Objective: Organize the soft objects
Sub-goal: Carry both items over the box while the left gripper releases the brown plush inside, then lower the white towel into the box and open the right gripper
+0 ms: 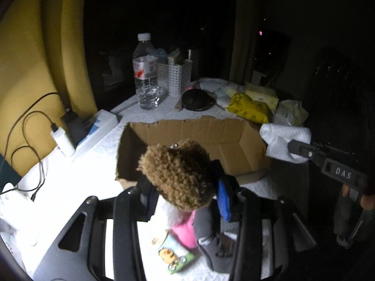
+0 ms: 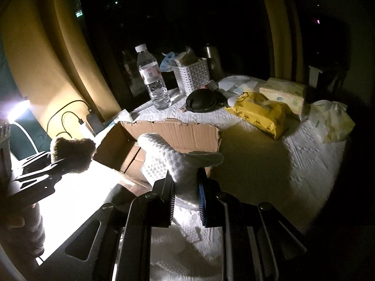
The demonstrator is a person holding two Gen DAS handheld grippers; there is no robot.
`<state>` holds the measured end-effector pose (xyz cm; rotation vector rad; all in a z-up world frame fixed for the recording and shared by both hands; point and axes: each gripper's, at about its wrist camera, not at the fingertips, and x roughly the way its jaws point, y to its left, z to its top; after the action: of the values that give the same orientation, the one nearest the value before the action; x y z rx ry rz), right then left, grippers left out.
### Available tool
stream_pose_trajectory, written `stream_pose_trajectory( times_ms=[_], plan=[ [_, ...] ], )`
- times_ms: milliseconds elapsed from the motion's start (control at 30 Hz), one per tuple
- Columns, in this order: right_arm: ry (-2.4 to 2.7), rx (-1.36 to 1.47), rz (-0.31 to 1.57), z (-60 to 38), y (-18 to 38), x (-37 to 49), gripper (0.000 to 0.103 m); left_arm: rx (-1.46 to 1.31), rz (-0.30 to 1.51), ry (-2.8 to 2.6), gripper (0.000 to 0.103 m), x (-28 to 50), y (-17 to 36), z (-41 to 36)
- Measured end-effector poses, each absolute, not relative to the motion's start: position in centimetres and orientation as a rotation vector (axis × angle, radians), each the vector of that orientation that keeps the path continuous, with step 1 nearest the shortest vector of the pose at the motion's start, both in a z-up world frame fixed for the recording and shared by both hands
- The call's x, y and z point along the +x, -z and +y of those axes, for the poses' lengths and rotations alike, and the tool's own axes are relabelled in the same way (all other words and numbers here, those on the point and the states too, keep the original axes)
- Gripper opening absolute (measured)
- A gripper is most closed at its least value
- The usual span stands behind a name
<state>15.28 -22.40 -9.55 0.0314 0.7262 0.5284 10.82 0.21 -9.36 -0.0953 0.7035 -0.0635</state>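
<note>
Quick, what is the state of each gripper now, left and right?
Left gripper: closed, holding a brown curly plush toy.
Right gripper: closed, holding a white cloth.

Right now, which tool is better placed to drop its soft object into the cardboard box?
Right, probably. The right tool holds the white cloth at the cardboard box opening; the left tool holds the brown plush before its near edge.

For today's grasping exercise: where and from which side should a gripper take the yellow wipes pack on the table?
Take the yellow wipes pack across its narrow width, coming from above. It lies flat and puffy, its long sides free; a tissue pack crowds its far end.
</note>
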Motion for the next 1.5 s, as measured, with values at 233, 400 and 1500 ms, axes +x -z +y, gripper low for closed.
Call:
stream_pose_trajectory(
  times_ms=[233,400,1500],
  plan=[
    [-0.535,0.016,0.748,-21.1,10.2,16.8,0.018,-0.124,0.705,0.081,0.042,13.6,10.6,0.1],
    [-0.543,0.004,0.771,-20.0,11.0,17.8,0.018,-0.143,0.722,0.093,0.042,15.2,11.9,-0.2],
    [-0.523,-0.047,0.84,-18.6,12.7,18.2,0.056,-0.174,0.773,0.096,0.071,15.1,12.4,-0.2]
  ],
)
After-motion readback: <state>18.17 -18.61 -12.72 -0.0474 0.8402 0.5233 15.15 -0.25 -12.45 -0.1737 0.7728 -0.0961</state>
